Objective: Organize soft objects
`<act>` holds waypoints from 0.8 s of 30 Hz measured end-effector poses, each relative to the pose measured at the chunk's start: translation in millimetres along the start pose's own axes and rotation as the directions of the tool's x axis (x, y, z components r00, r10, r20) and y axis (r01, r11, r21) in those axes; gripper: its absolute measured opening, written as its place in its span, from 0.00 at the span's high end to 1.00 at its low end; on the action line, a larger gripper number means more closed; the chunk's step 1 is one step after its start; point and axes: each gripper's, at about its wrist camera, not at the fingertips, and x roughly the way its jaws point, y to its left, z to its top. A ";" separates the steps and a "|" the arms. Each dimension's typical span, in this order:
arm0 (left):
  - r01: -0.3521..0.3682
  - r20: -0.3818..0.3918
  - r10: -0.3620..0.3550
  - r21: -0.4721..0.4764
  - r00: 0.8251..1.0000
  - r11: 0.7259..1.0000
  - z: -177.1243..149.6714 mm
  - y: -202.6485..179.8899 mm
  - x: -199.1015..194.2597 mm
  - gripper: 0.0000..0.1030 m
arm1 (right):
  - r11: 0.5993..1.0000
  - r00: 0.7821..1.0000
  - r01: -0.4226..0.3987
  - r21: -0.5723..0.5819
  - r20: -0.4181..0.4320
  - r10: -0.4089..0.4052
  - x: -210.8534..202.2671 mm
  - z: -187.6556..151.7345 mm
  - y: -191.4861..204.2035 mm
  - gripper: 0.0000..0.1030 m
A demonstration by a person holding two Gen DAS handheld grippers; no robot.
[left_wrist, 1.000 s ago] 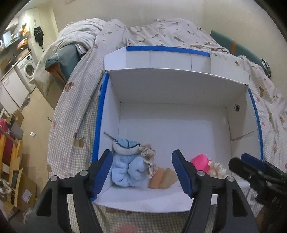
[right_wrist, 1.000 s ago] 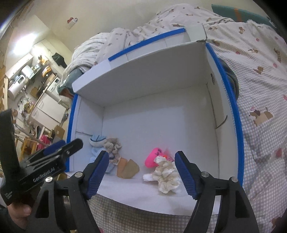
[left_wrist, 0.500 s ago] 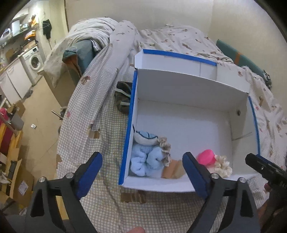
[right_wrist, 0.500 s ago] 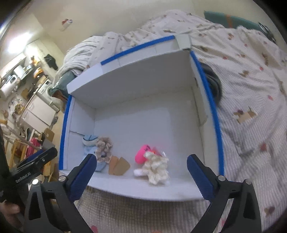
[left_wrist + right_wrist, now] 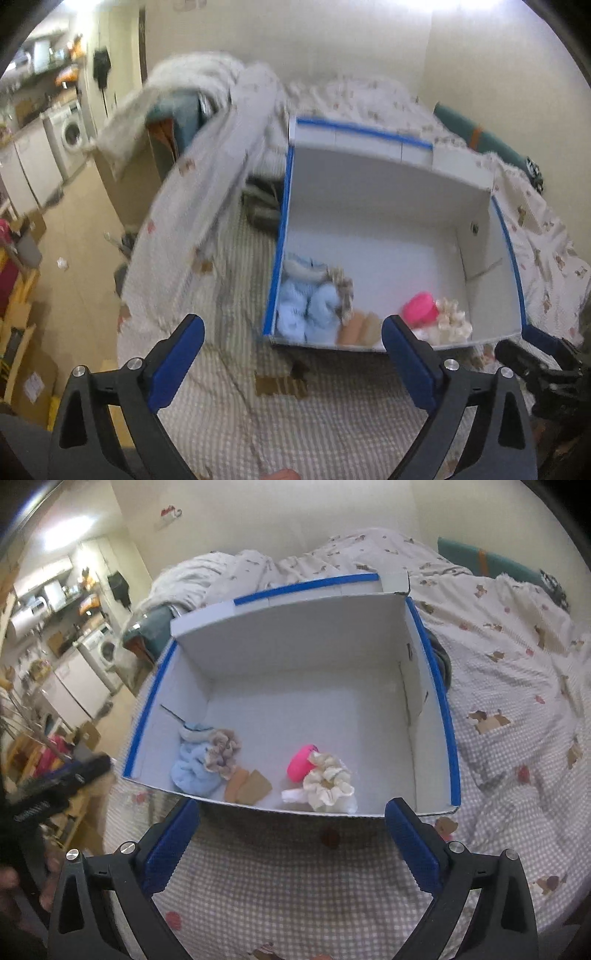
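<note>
Left gripper (image 5: 291,354) fingers still opening, nothing between them; right gripper (image 5: 291,836) fingers spread wide, empty. Both have backed off over the bed (image 5: 295,886). Blue scrunchie (image 5: 194,771) and cream scrunchie (image 5: 328,781) now lie in the box (image 5: 436,716), near wall: drop-off looks done.

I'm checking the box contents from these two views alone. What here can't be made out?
- Dark item beside the white box: in the left wrist view blurred, in the right wrist view mostly behind the box wall.
- White thing under the cream scrunchie: right wrist view, mostly covered.
- Pink object: partly behind the scrunchie.
- Left wrist view: motion blur smears the blue scrunchie.
</note>
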 end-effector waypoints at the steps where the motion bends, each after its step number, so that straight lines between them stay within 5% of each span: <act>1: 0.006 0.058 -0.006 -0.004 0.998 1.000 -1.4 1.5 -5.3 0.07 | 1.000 1.000 0.016 -0.009 -0.008 -0.016 2.5 -1.1 2.4 0.00; 3: 0.011 0.138 -0.009 -0.009 0.990 1.000 -4.7 4.5 -12.3 0.07 | 0.999 0.999 0.040 -0.024 0.018 -0.040 1.5 -2.0 6.6 0.00; 12: 0.014 0.100 -0.017 0.024 0.995 1.000 -6.0 -4.3 -1.8 0.07 | 0.992 0.978 0.091 -0.088 0.193 -0.073 -14.2 3.5 13.8 0.00; 24: 0.038 0.076 -0.043 0.058 0.996 0.998 -14.3 -15.0 3.1 0.07 | 0.987 0.971 0.113 -0.114 0.222 -0.086 -12.7 4.8 18.4 0.00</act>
